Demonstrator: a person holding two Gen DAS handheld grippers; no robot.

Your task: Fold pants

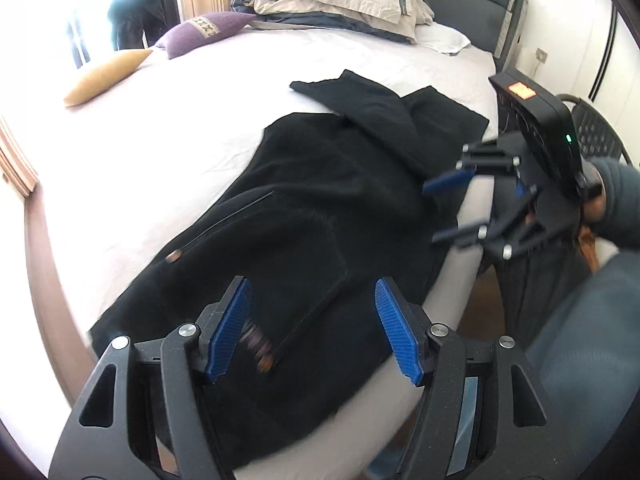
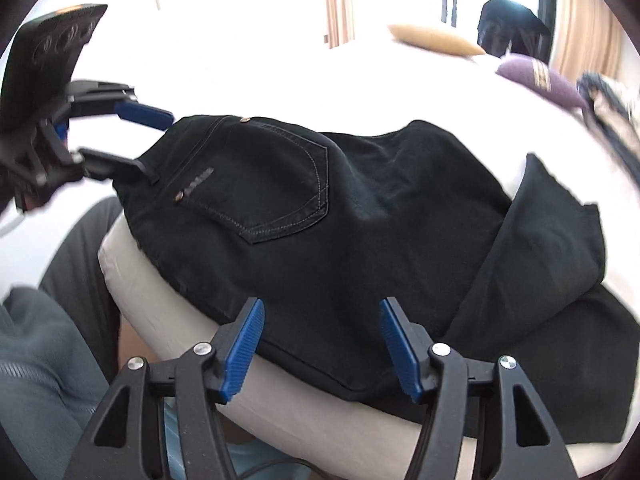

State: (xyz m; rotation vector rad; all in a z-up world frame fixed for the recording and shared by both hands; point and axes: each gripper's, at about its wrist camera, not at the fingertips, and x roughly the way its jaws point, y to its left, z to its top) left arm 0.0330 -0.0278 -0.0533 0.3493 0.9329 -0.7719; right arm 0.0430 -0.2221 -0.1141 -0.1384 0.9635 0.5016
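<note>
black pants (image 2: pixel 360 216) lie on the bed (image 1: pixel 200 128) — both hand-held grippers, left (image 1: pixel 312 328) and right (image 2: pixel 320 344), spread apart, empty.

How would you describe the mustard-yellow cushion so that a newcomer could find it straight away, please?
Start from the white bed with the black pants spread across it. Beyond the pants, toward the bright window, lie two small cushions side by side. The mustard cushion is the plain yellow one; its neighbour, the purple cushion, carries a patterned band.
</note>
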